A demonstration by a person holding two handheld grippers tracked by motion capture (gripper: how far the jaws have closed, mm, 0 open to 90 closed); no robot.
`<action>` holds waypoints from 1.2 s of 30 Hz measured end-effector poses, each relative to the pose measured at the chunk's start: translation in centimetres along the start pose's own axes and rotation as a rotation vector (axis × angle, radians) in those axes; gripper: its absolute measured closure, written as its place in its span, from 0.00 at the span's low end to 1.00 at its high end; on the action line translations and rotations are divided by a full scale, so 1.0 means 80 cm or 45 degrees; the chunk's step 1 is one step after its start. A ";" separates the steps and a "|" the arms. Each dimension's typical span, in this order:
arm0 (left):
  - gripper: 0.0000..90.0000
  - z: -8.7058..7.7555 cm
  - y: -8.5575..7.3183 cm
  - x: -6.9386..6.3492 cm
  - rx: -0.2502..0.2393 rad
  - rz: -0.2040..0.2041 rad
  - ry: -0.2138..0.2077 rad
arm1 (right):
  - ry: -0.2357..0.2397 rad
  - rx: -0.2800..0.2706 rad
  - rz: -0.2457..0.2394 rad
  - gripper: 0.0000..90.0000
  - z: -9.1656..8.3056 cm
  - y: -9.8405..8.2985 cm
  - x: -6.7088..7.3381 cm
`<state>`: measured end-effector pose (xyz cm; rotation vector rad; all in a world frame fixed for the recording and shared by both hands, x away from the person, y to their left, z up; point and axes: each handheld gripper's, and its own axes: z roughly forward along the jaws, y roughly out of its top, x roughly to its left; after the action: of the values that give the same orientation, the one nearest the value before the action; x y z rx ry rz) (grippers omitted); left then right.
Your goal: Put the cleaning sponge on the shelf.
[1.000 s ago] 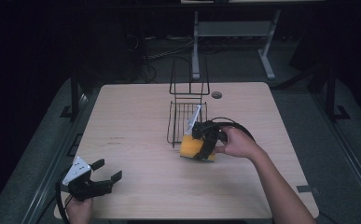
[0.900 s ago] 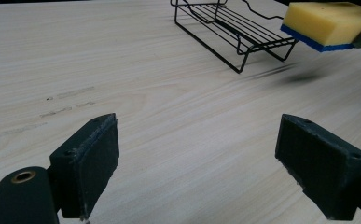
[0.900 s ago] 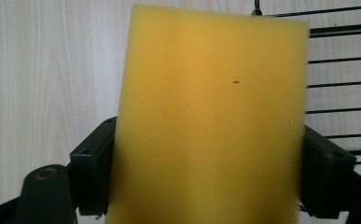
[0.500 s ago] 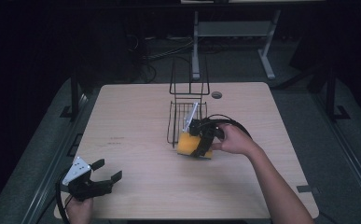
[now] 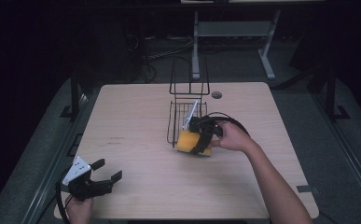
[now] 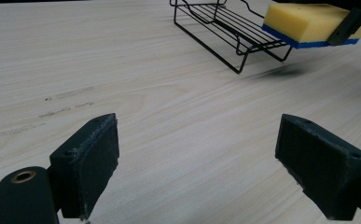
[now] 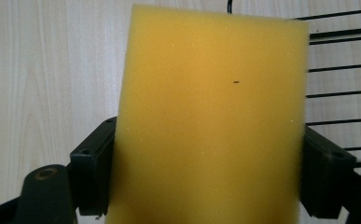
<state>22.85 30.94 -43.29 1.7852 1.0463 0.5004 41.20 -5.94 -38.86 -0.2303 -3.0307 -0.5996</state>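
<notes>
Right gripper view puts the yellow sponge (image 7: 211,121) squarely between my jaws, which press on its two long sides, so my right gripper (image 7: 206,179) has it firmly clamped, yellow face to the camera. From the high view, nearest to me, my left gripper (image 5: 93,178) rests at the table's (image 5: 136,116) front left corner with its jaws spread wide and nothing between them, idle. Farther out, mid-table, the sponge hangs clear of the wood just at the front edge of the black wire rack (image 5: 183,116); the left gripper view shows its blue underside (image 6: 308,43) lifted above the table beside the rack's lower shelf. I judge the pick-up done and the carry well along; what is left is setting the sponge into the rack and letting go.
</notes>
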 end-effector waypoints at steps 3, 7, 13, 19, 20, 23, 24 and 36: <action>0.14 0.000 0.000 0.000 -0.001 -0.002 0.000 | -0.007 0.011 -0.002 0.23 0.000 0.003 -0.003; 0.14 0.000 0.000 0.001 -0.002 -0.004 -0.001 | -0.015 0.025 -0.012 0.23 -0.002 0.010 -0.006; 0.14 0.000 0.000 0.002 0.000 -0.005 -0.002 | -0.009 0.043 -0.007 0.23 -0.002 0.015 -0.018; 0.14 0.001 0.000 0.002 -0.001 -0.007 -0.004 | 0.015 0.029 0.015 0.23 0.001 0.016 -0.030; 0.14 0.001 0.000 0.002 -0.002 -0.006 -0.004 | 0.020 0.032 0.023 0.23 0.002 0.015 -0.032; 0.14 0.001 0.000 0.002 -0.002 -0.007 -0.004 | 0.019 0.032 0.024 0.23 0.005 0.013 -0.034; 0.14 0.001 0.000 0.002 -0.001 -0.007 -0.004 | 0.016 0.035 0.030 0.23 0.005 0.013 -0.035; 0.14 0.001 0.000 0.002 -0.001 -0.010 -0.005 | 0.026 0.013 0.047 0.23 0.006 0.009 -0.045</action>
<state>23.01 31.00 -43.36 1.7796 1.0501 0.4924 44.87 -5.60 -39.32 -0.2774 -3.0022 -0.5795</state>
